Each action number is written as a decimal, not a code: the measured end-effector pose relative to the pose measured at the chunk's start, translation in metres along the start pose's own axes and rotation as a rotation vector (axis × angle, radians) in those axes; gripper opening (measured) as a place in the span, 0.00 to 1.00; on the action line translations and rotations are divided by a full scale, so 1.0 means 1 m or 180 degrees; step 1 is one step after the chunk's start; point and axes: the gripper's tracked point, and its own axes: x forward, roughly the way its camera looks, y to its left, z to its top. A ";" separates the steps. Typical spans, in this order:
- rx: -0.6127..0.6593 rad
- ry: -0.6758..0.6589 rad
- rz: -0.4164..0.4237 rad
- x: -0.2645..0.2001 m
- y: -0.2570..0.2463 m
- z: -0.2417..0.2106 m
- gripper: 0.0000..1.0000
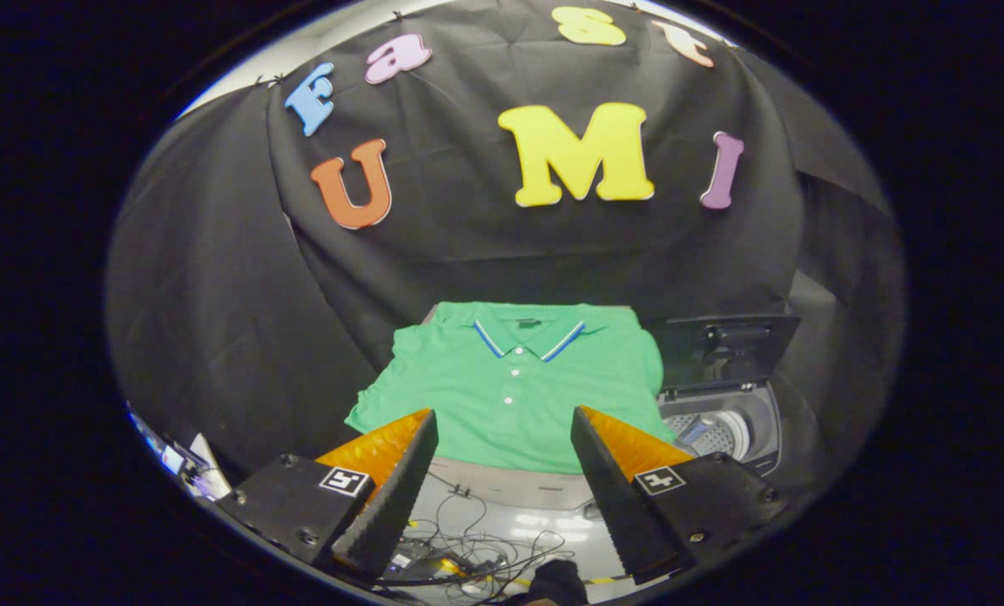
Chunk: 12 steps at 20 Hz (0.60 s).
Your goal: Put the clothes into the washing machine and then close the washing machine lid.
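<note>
Tongs point(502, 421) apart, holding nothing. Shirt point(510, 387) flat on worktop point(502, 486) just beyond fingertips. Washer point(720, 425) to the right of shirt, lid point(725, 349) raised.

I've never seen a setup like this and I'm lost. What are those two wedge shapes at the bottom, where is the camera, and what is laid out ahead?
The camera rides on a hand-held two-finger tool and looks forward along it; the wedges are its fingers, spread apart and holding nothing. Beyond them a green polo shirt lies flat on a table. Beside the shirt stands a small washing machine with its lid raised. Cables lie on the floor below.
</note>
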 end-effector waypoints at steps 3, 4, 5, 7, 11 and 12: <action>-0.0027 0.0288 0.0002 0.043 0.006 0.015 0.99; -0.0063 0.0384 -0.0010 0.057 0.007 0.019 1.00; -0.0103 0.0508 -0.0067 0.069 0.005 0.020 1.00; -0.0131 0.0754 -0.0156 0.097 0.000 0.023 1.00; -0.0013 0.1302 -0.0206 0.143 -0.004 0.015 0.99; 0.0008 0.1413 -0.0186 0.152 -0.003 0.013 0.98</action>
